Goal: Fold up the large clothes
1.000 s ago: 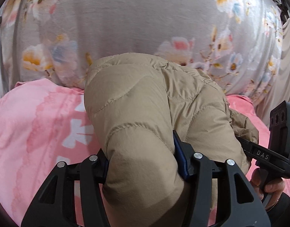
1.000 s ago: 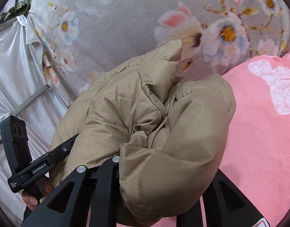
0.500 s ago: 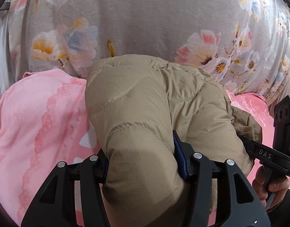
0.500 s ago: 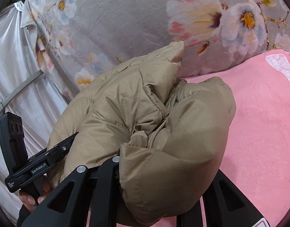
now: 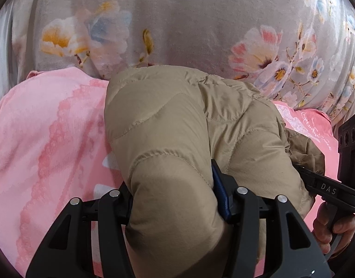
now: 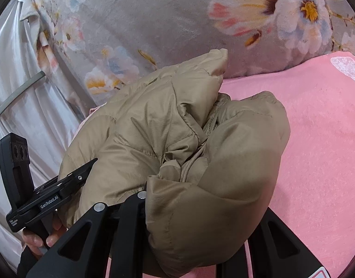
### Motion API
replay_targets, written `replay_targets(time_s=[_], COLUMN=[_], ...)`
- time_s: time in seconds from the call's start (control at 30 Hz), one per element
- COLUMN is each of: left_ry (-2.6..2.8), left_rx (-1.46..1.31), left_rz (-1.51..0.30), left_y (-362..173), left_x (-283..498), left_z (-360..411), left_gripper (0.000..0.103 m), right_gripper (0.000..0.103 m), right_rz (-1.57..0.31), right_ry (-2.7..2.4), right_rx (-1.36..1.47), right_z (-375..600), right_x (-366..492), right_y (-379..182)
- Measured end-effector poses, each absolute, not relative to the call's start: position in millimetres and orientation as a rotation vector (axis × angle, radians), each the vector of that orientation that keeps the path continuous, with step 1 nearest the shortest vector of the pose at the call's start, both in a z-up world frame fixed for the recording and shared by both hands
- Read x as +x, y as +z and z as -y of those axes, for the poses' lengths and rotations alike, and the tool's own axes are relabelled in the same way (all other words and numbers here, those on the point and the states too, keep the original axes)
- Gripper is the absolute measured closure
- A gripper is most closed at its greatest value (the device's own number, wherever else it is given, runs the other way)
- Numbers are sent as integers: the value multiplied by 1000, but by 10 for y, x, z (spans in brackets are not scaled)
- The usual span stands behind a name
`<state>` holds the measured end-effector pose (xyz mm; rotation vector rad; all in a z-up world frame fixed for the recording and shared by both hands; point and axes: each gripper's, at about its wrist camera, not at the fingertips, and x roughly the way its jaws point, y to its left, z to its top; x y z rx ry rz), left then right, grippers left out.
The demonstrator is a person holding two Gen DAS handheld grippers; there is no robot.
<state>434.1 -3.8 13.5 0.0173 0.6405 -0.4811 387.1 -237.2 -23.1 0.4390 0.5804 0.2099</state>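
Jaws of both the left gripper (image 5: 175, 199) and right gripper (image 6: 196, 210) are clamped on the bundled tan puffer jacket (image 5: 189, 125), held over the pink blanket (image 5: 50, 134) near the floral cushion (image 6: 154, 18). Judged step: carrying the folded bundle; next it needs setting down flat. The right fingertips are buried in fabric

Jacket (image 5: 177, 125) bunched on the blanket (image 5: 45, 139), cushion (image 5: 189, 23) behind (curtain (image 6: 13, 88) at far left)
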Motion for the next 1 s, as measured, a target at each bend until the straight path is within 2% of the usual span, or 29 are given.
replay_targets(time_s=[0.27,0.47,0.57,0.6,0.63,0.73,0.9,1.0], left_ry=[-492,-492,-465,-440,-417,-389,-397,-374], left_rx=[7,-36,-48,-47,-48,-78,66,169], left_rz=[-648,-668,-671,-667,-668,-699,-711,-750], left_y=[-37,-190,-227,-232,-236,-189,-40,-134], left_x=[4417,4443,4444,4439,4432,4355,3782,3526], left_z=[-76,-187,-221,-231,-246,-341,-522,-623], left_gripper=[48,39,28,18,13,13,14,14], right_gripper=[84,81,74,71,68,59,56,54], right_rz=[-619,-657,-664,-666,-671,-692,-688,-638], right_ry=[202,204,200,195,193,196,172,140], right_rx=[436,444,463,470,477,485,437,374], right_z=[2300,2300,2328,2343,2358,2409,2573,2621], right_x=[3915,3953,3936,3915,3889,3704,3200,2924], right_y=[-411,-553,-586,-596,-602,-565,-376,-179])
